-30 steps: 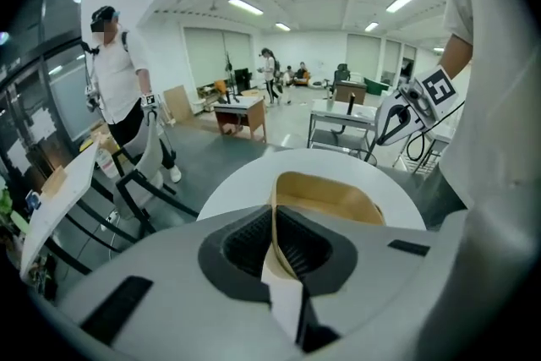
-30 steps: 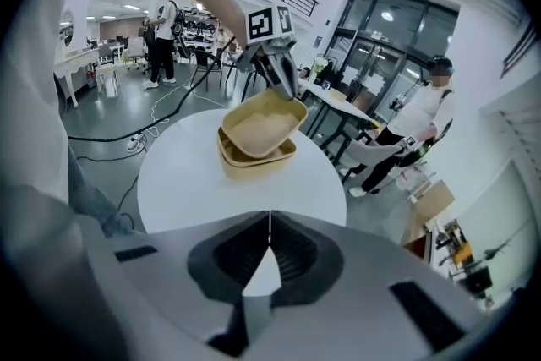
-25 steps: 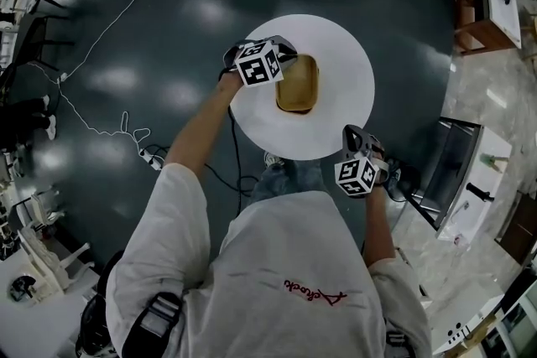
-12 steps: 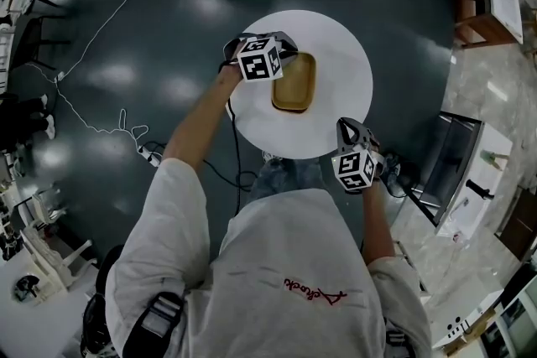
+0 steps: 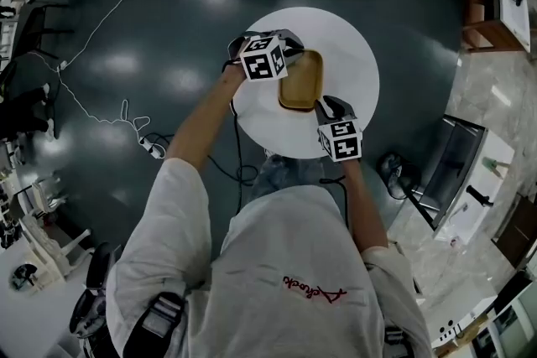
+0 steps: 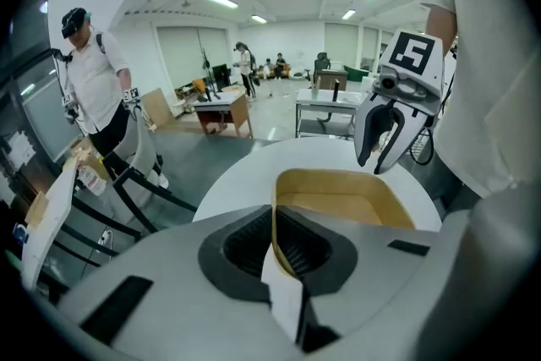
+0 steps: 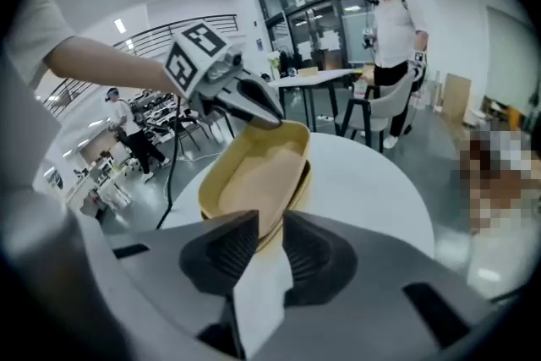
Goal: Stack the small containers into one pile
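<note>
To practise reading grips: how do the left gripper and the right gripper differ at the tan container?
The left gripper has its jaws shut on the tan container's rim; the right gripper has its jaws apart, clamping nothing. In the head view the left gripper is at the container's left edge, the right gripper at its near right corner. Both carry a marker cube and point at that container on the white table.
</note>
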{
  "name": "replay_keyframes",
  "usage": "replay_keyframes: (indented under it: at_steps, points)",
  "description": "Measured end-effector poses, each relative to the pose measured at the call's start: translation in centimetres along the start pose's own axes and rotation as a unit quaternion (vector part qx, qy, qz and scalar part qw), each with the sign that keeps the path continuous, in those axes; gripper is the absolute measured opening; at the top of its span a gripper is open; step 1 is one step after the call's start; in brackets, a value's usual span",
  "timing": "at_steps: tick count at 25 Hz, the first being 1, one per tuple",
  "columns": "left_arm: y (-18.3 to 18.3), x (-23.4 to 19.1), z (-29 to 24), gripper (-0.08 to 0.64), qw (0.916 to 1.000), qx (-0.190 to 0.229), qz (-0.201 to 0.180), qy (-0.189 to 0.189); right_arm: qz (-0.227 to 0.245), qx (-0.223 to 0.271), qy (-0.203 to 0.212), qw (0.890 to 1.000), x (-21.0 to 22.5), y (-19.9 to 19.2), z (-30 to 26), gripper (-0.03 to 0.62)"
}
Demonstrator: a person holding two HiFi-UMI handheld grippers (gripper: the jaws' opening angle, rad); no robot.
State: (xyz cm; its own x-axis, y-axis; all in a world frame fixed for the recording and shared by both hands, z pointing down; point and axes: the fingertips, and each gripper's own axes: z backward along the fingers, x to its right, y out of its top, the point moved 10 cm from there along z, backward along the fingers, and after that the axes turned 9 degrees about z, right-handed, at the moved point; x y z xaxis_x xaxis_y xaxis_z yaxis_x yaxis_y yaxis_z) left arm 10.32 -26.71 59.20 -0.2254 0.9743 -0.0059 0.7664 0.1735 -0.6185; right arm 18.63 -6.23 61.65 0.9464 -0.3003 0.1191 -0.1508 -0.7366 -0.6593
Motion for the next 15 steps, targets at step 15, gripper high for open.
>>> replay_keyframes:
  at_steps: [15]
  points:
    - [-0.9,0.1,0.5,0.023,0.9995,0.023,0.021,-0.01,-0.126,-0.001,-0.017,0.992,0.8,-0.4,-2.0,0.052]
